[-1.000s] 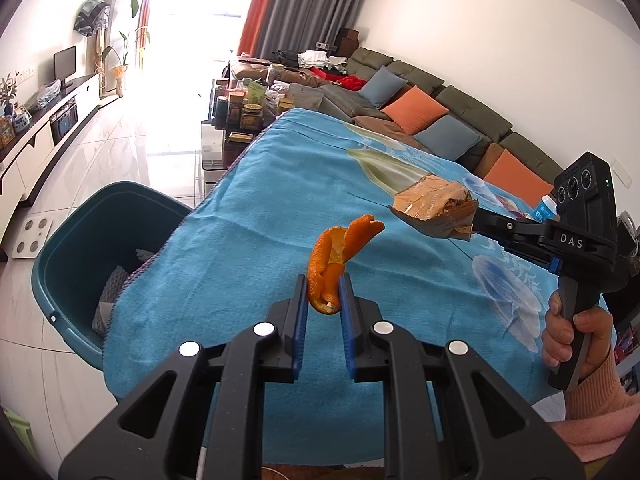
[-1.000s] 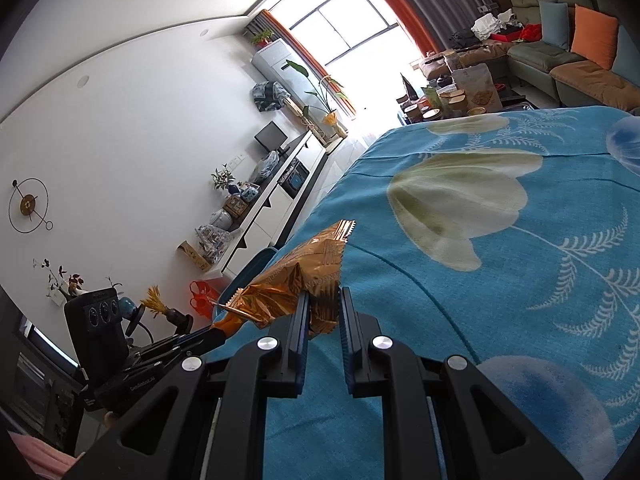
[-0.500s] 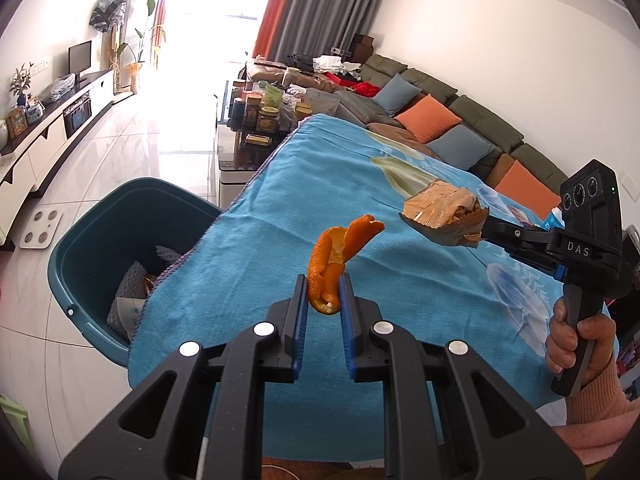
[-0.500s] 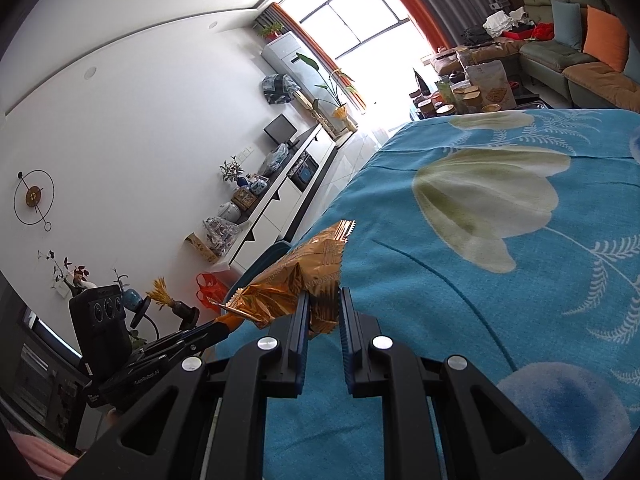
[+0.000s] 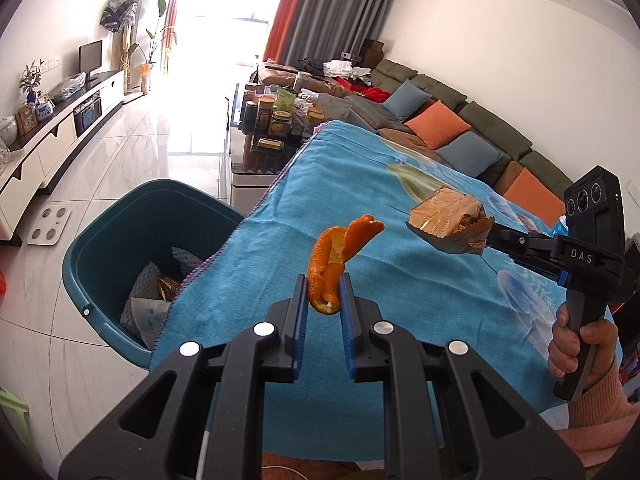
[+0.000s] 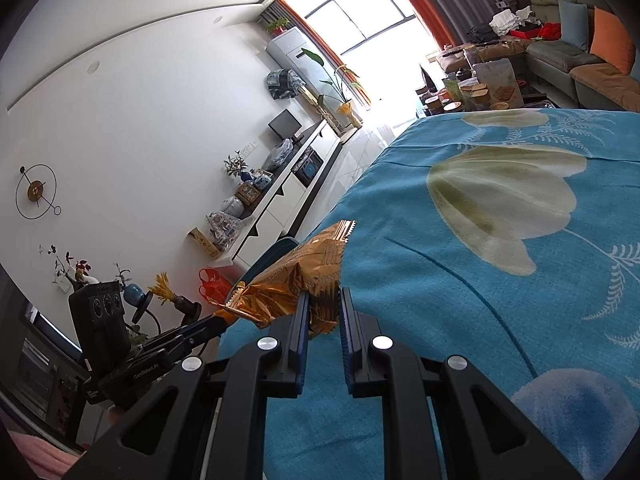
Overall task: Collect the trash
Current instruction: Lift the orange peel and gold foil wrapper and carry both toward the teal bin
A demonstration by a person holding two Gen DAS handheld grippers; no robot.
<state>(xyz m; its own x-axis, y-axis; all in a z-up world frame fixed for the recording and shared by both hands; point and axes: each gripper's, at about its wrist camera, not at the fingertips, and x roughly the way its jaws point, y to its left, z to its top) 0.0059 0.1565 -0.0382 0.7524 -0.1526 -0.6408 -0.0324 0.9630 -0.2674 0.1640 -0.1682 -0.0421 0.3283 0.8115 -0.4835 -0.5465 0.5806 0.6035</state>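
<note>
My left gripper (image 5: 323, 294) is shut on an orange peel (image 5: 338, 254) and holds it above the blue tablecloth (image 5: 360, 184), right of the teal bin (image 5: 100, 240). My right gripper (image 6: 323, 312) is shut on a crumpled gold-brown snack wrapper (image 6: 300, 280), held above the cloth; it also shows in the left wrist view (image 5: 448, 220). The bin stands on the floor at the table's left edge and holds paper and wrappers. The left gripper's body (image 6: 120, 344) shows low left in the right wrist view.
A coffee table with jars (image 5: 276, 120) stands beyond the table. A long sofa with orange and blue cushions (image 5: 460, 128) runs along the right wall. A white TV cabinet (image 5: 60, 120) lines the left wall. A white scale (image 5: 48, 226) lies on the floor.
Both grippers have shifted left toward the bin while holding their trash. More of the bin's inside shows now. Both grips are unchanged.
</note>
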